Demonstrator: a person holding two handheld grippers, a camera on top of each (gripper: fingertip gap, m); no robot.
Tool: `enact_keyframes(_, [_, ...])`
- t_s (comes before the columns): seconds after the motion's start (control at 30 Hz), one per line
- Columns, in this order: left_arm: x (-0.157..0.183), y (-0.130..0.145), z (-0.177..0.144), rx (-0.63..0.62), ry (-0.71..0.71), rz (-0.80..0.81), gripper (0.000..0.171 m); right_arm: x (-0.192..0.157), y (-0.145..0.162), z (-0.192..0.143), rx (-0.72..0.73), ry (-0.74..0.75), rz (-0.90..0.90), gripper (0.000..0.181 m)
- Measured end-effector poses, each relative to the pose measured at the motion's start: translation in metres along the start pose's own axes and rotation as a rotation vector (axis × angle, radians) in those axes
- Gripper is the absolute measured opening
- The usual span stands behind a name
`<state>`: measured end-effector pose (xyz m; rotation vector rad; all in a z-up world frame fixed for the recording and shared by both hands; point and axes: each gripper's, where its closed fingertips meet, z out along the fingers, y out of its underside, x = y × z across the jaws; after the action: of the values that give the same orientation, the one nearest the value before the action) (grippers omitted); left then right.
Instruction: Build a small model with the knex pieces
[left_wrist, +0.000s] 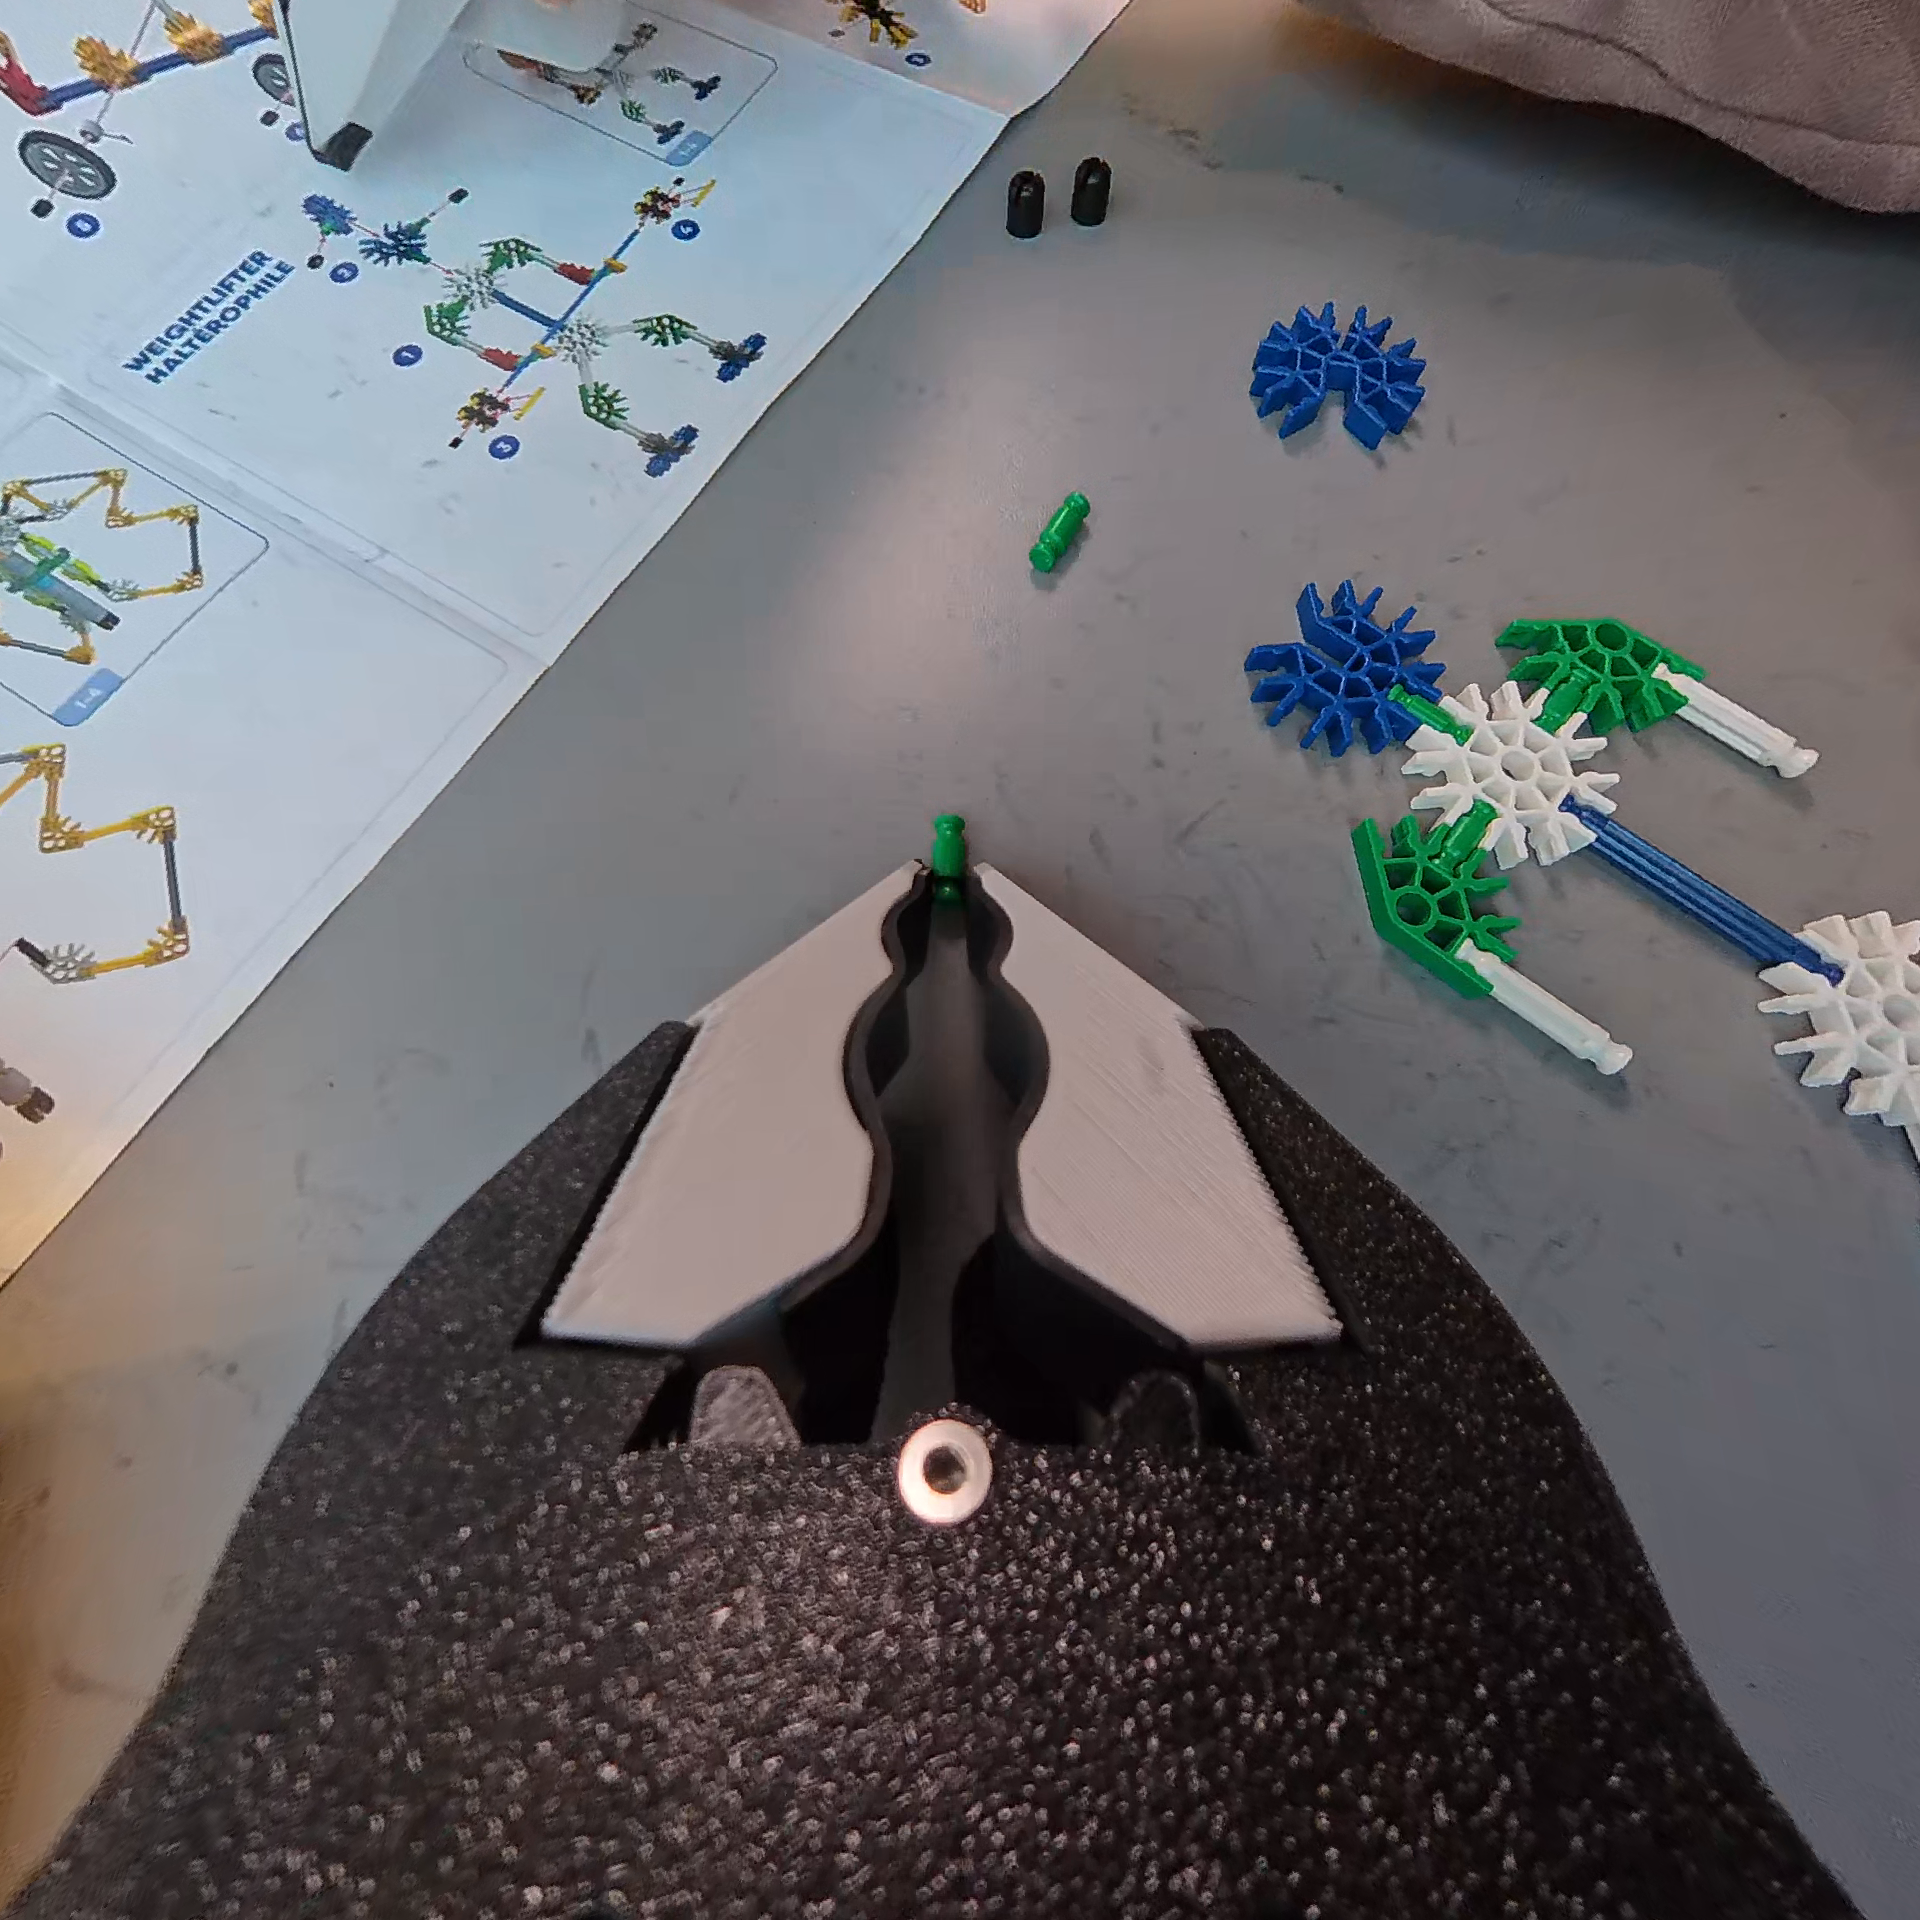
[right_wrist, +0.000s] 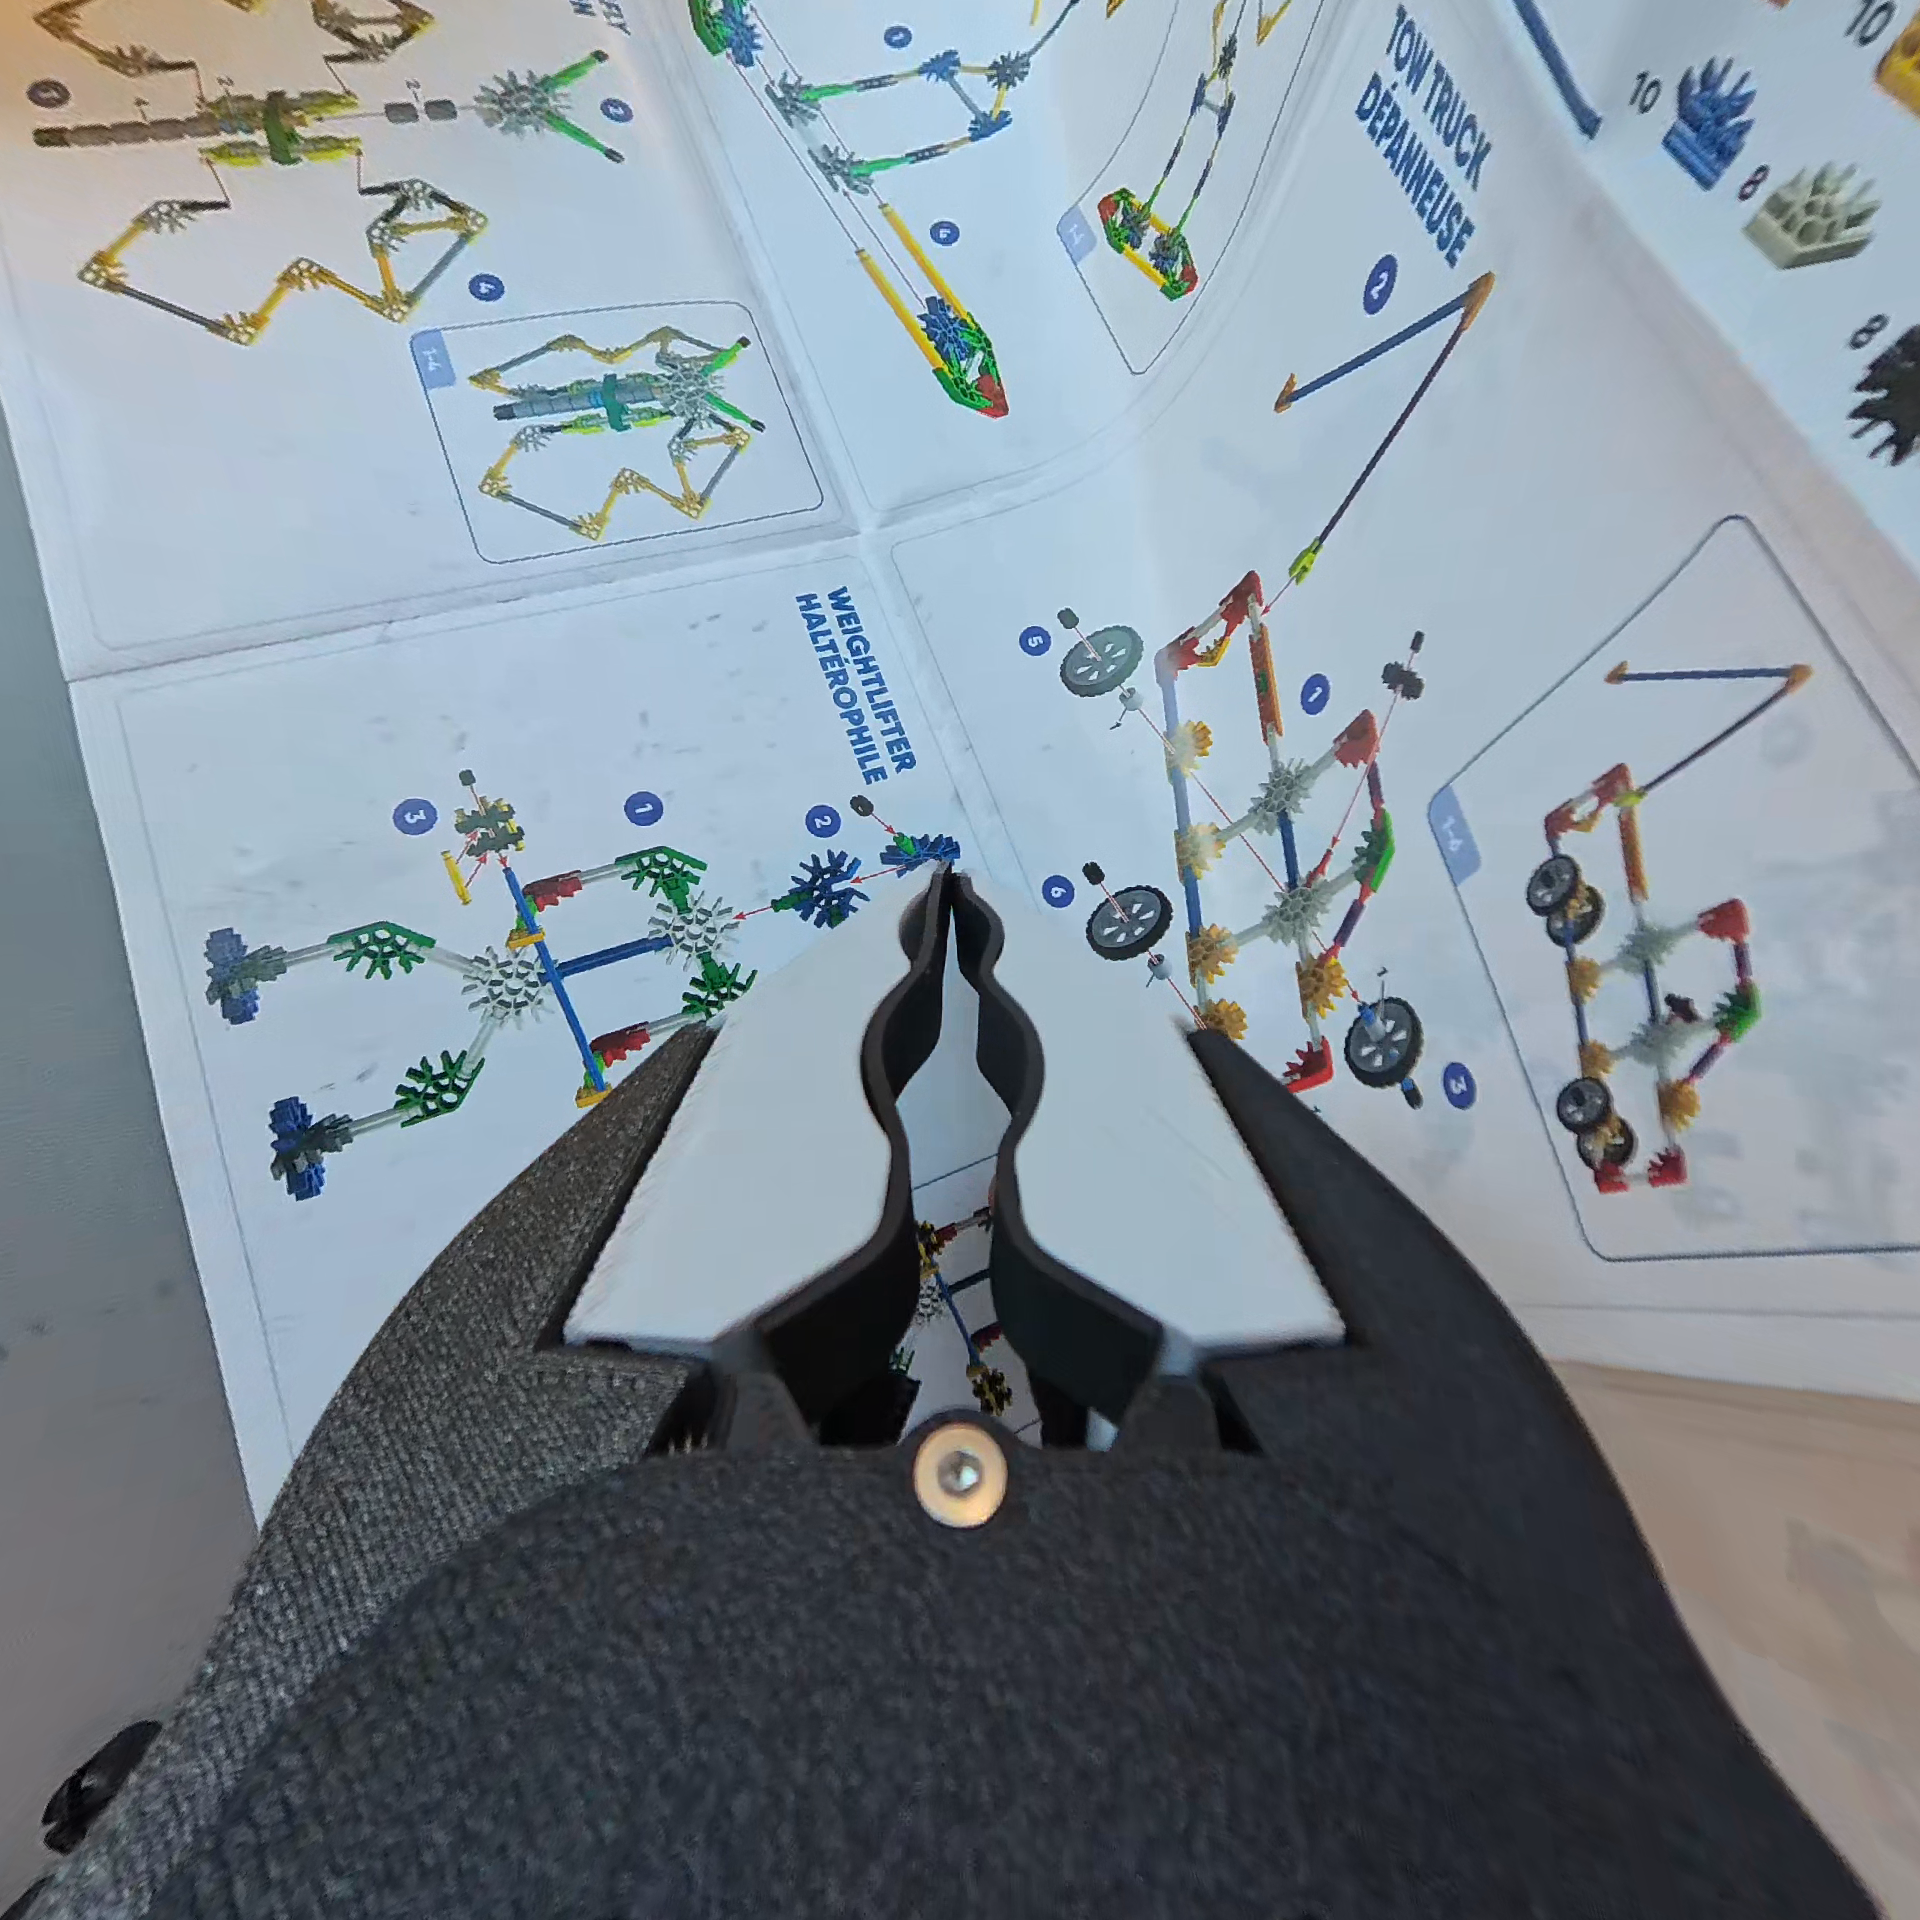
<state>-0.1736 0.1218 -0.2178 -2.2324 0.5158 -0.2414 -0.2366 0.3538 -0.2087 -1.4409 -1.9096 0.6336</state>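
Bench: a grey, scuffed bench (left_wrist: 831, 665) with a large printed instruction sheet (left_wrist: 343, 416) spread over the upper left of the left wrist frame; grey fabric (left_wrist: 1662, 83) lies at the upper right.
Left gripper: the left gripper (left_wrist: 945, 873) has its jaws pinching a short green rod (left_wrist: 948, 842) at the very tips, about half of the rod poking out ahead.
Handling: the rod looks like light, rigid, smooth plastic, small enough to slip or twist; a hold across its ribbed middle seems safest.
Loose parts: a second green rod (left_wrist: 1060, 532) lies near the frame centre, two black caps (left_wrist: 1058, 197) above it, a blue connector (left_wrist: 1338, 372) to the right.
Assembly: at the right edge sits a partly built model (left_wrist: 1517, 774) of white, green and blue connectors joined by white and blue rods, well apart from the held rod.
Right gripper: the right gripper (right_wrist: 951, 883) has its jaws pressed together at the tips with nothing between them, above the instruction sheet (right_wrist: 675, 644).
Views: only the left wrist view shows the loose pieces and the model; the right wrist view shows little but the sheet's diagrams, a strip of grey bench at the left and a pale wooden surface (right_wrist: 1766, 1507) at the lower right.
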Motion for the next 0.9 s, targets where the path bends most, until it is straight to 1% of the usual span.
enact_keyframes(0.23, [0.0,0.0,0.0,0.0,0.002,-0.002,0.004,-0.003,0.003,0.001,-0.014,0.004,-0.032,0.0])
enact_keyframes(0.8, [0.0,0.0,0.0,0.0,0.002,-0.002,0.004,-0.012,-0.003,0.003,0.0,-0.013,-0.046,0.0])
enact_keyframes(0.9, [0.0,0.0,0.0,0.0,0.002,-0.002,0.004,-0.01,-0.005,0.003,0.005,0.008,-0.046,0.0])
